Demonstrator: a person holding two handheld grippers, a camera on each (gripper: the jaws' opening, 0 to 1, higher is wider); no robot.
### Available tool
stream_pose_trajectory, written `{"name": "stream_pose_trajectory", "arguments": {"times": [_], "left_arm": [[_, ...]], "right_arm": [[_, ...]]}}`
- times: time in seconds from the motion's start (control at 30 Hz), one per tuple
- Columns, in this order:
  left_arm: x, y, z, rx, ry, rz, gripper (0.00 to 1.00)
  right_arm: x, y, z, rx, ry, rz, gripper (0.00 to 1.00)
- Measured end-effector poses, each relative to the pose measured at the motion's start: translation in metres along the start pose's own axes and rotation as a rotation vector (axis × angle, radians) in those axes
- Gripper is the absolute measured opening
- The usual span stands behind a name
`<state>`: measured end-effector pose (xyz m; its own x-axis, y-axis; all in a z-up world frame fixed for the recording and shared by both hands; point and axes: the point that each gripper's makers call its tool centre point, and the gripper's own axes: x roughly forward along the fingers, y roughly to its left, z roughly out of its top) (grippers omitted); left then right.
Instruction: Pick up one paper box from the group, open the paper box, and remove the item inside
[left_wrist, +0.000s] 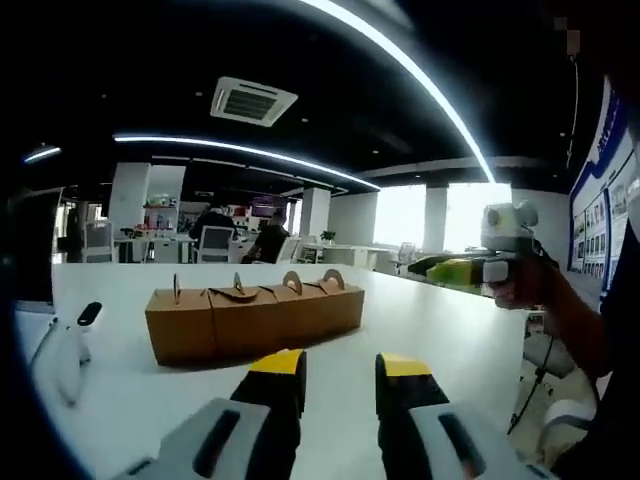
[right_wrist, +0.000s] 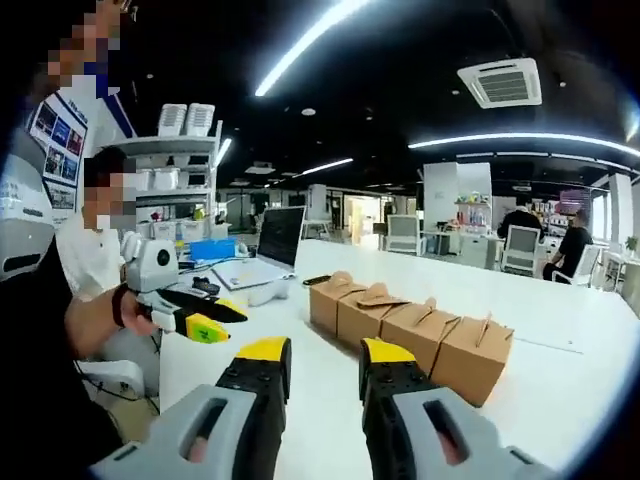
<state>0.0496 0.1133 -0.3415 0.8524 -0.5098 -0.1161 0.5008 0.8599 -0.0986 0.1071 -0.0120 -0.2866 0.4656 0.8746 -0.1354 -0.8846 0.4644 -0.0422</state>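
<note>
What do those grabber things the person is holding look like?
Each one has two chunky black jaws with bright yellow tips and grey plastic housings behind them. The left gripper and the right gripper look alike. Seen from the side, the left gripper has a white body, and the person's hand on it wears a dark wristband, with a dark sleeve.

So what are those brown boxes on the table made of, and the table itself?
The paper boxes look like kraft cardboard: matte tan-brown, with folded flaps and round tabs on top. Four stand in a touching row. The table appears to be a smooth white laminate or painted board with a slight sheen; the exact material can't be told from the look alone.
</note>
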Motion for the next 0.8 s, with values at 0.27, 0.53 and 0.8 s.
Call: {"name": "stream_pose_trajectory", "arguments": {"times": [0.27,0.53,0.8], "left_arm": [[-0.013,0.009,0.001,0.023,0.007,0.017,0.30],[-0.015,0.021,-0.004,0.028,0.013,0.070,0.30],[-0.017,0.020,-0.013,-0.002,0.012,0.054,0.30]], "right_arm": [[0.046,-0.005,0.010,-0.034,0.032,0.043,0.26],[0.099,-0.013,0.011,-0.011,0.055,0.058,0.26],[0.144,-0.028,0.005,0.037,0.069,0.015,0.23]]}}
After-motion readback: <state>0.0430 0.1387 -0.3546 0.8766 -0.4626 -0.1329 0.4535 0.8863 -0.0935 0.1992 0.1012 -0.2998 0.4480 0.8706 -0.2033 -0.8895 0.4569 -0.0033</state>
